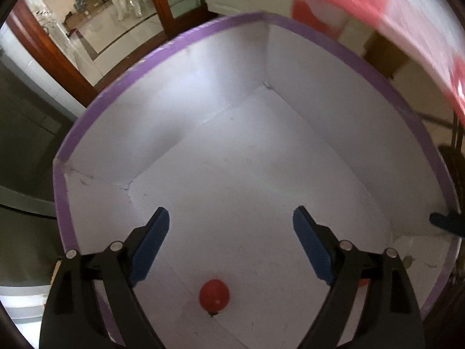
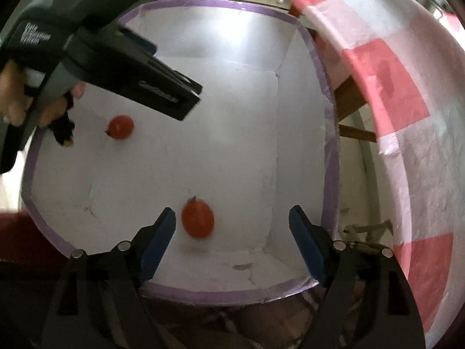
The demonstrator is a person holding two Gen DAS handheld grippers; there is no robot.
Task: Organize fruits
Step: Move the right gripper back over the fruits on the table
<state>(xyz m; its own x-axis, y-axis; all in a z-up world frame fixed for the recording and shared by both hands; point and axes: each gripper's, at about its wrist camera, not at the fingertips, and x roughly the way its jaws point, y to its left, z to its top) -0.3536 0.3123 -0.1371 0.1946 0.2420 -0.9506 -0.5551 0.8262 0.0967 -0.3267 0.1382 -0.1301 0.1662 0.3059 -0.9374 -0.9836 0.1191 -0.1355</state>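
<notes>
A white box with a purple rim (image 1: 98, 110) fills both views; its rim also shows in the right wrist view (image 2: 331, 145). Two small red tomatoes lie on its floor. One tomato (image 1: 214, 294) sits low between the fingers of my open, empty left gripper (image 1: 231, 221); it also shows in the right wrist view (image 2: 120, 127), under the left gripper's body (image 2: 130, 67). The other tomato (image 2: 198, 218) lies just ahead of my open, empty right gripper (image 2: 232, 224), nearer its left finger.
A red-and-white checked cloth (image 2: 392, 96) hangs over a table edge right of the box, also seen in the left wrist view (image 1: 363, 3). Wooden door frames (image 1: 55, 55) and a tiled floor lie beyond the box. A hand (image 2: 11, 99) holds the left gripper.
</notes>
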